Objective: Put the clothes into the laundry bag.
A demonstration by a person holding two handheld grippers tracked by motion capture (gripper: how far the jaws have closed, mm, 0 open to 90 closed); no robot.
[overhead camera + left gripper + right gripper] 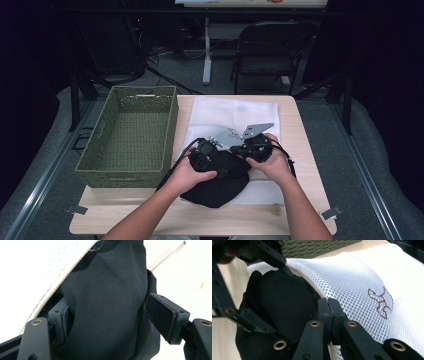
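1. Table [305, 165]: one, wooden, carrying everything you work with.
2. Basket [131, 131]: one, green and woven, on the table's left side, just beside the bag. It looks empty, so it seems the likely place for the packed bag.
3. Bag [235, 115]: one, white mesh with a small brown mark, lying flat in the middle of the table. Its mouth edge faces you, and the garment lies right at it.
4. Garment [217, 185]: one, black cloth, bunched on the table's near side, part of it at the bag mouth, the rest trailing toward you.
5. Right gripper [329, 305]: clenched, pinching what looks like the bag's mouth edge. Hold that edge lifted so the mouth gapes; if it sags, the cloth will catch on the rim.
6. Left gripper [107, 315]: released, jaws wide apart on either side of a fold of garment, not pinching it. Close on a thick fold, then feed it deep into the bag rather than pushing at the rim.
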